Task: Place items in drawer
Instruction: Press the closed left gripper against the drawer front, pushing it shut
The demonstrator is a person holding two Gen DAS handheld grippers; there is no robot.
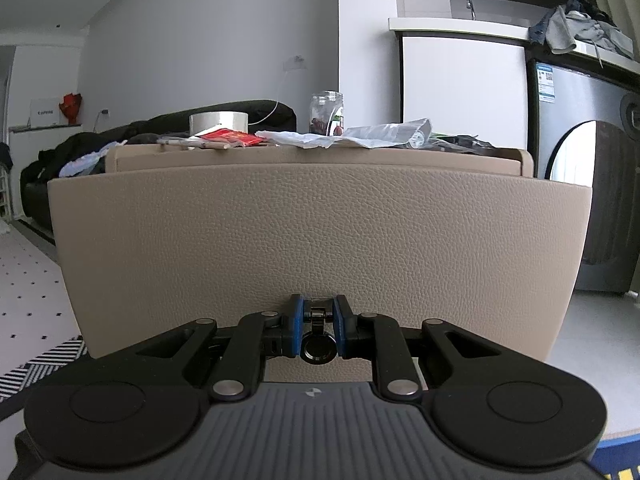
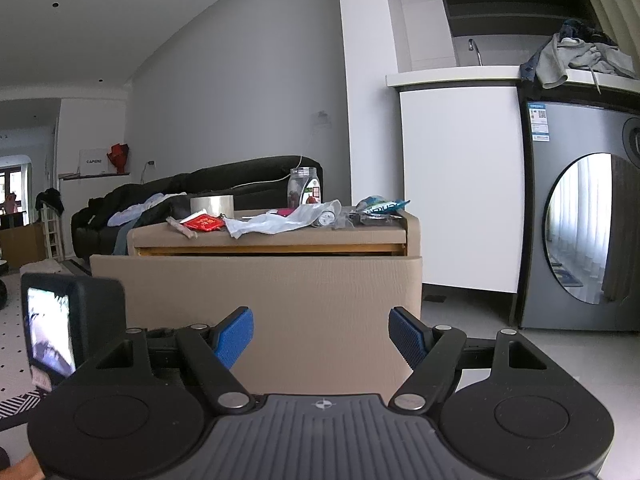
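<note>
Your left gripper [image 1: 318,326] has its blue pads pinched onto the small black ring pull [image 1: 317,346] at the bottom centre of the left wrist frame, and that narrow hold is the weak point: the pull is a loose, hinged piece, so if you tug off-axis or jerk, it can swivel out from between the pads and the drawer [image 1: 316,240] stops where it is. Pulling unevenly could also rack the drawer front sideways in the cabinet [image 2: 272,236]. In the right wrist view the drawer already stands out from the cabinet, with a dark gap showing above its front panel across the middle of the frame, so judge how much further it needs to come. Your right gripper [image 2: 321,336] hangs with its jaws spread wide and empty, low in its frame, facing the drawer front. The drawer front is a tan, leather-grained panel, wide and plain. The items wait on the cabinet top in the centre of the frame: a tape roll [image 2: 212,205], a red packet [image 2: 202,223], crumpled plastic [image 2: 280,220] and a clear jar [image 2: 305,186].
</note>
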